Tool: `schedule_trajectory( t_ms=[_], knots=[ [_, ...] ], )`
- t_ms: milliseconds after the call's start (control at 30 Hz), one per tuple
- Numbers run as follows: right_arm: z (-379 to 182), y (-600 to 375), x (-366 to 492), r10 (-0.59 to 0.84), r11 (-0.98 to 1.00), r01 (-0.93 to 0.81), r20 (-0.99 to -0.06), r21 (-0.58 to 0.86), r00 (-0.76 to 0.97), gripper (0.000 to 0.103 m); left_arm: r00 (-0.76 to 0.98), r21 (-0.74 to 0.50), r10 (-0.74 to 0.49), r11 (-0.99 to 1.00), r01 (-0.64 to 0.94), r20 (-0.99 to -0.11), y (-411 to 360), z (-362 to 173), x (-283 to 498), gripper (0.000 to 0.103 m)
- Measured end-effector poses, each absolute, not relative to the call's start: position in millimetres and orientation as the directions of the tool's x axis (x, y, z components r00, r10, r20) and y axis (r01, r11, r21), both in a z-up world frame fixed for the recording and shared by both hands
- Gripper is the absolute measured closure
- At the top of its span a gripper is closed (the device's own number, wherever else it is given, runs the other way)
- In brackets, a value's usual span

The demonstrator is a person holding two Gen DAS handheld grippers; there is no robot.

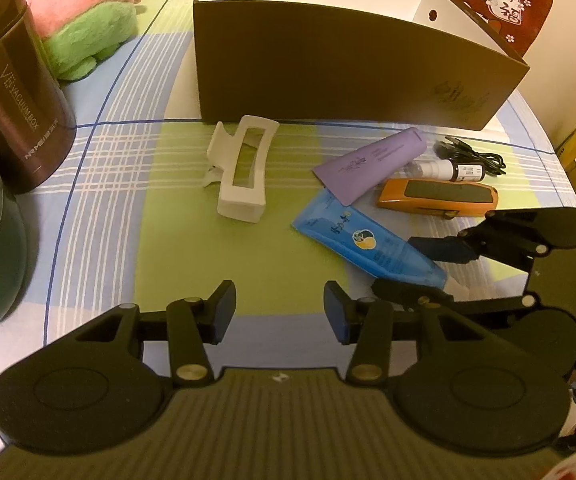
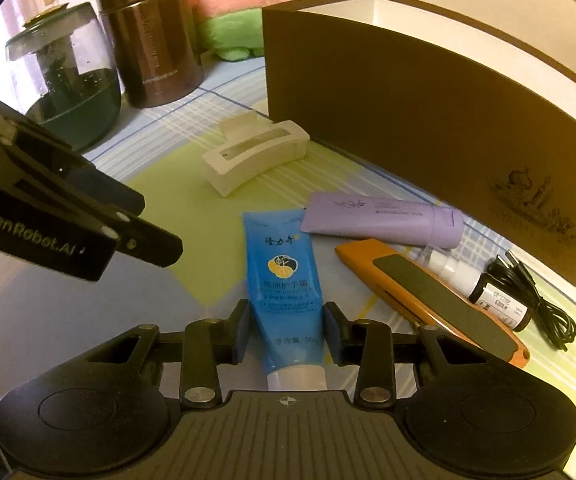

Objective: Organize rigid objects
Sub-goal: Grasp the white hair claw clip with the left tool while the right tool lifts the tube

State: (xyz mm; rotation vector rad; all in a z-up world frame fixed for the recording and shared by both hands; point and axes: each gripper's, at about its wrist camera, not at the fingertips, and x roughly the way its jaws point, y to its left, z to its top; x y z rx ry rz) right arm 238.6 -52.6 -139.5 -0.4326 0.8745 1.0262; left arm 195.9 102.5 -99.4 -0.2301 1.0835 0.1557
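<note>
**Right gripper closed around blue tube; left gripper idle and empty**

The brown open-topped box [image 1: 352, 64] stands at the far side of the checked cloth [image 1: 100, 184], its white interior showing. To the left stand a brown vacuum canister [image 1: 12, 92] and a dark green glass jar [image 2: 64, 80], with a pink and green plush toy [image 1: 80, 20] behind them.

In front of the box lie the loose items. The white hair claw [image 1: 240, 168] sits apart on the left. The blue tube [image 2: 284, 284] lies with its white cap toward my right gripper [image 2: 286, 330]. The purple tube [image 2: 384, 220] overlaps its crimped end. Just beside lie an orange utility knife [image 2: 432, 300], a small spray bottle [image 2: 484, 288] and a coiled black cable [image 2: 540, 300].

My right gripper's pads sit on either side of the blue tube's lower body, against its edges; the tube rests on the cloth. My left gripper [image 1: 280, 316] hangs half open over bare cloth, nothing between its fingers.
</note>
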Motion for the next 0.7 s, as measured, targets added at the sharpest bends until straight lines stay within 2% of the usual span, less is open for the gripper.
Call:
schedule_trajectory(
  t_ms=[367,700],
  knots=[
    [-110.7,-81.5,237.5,0.622,0.533,-0.836,-0.732,0.134,0.279,0.069,0.508,-0.100,0.019,0.973,-0.206,-0.861,110.3,-92.8,198.6,0.059],
    [-97.6,-108.2,258.8,0.561,0.696,-0.698,-0.734,0.168,0.383,0.069,0.551,-0.063,0.051,0.981,-0.186,-0.833,124.5,-98.9,231.3,0.059]
  ],
)
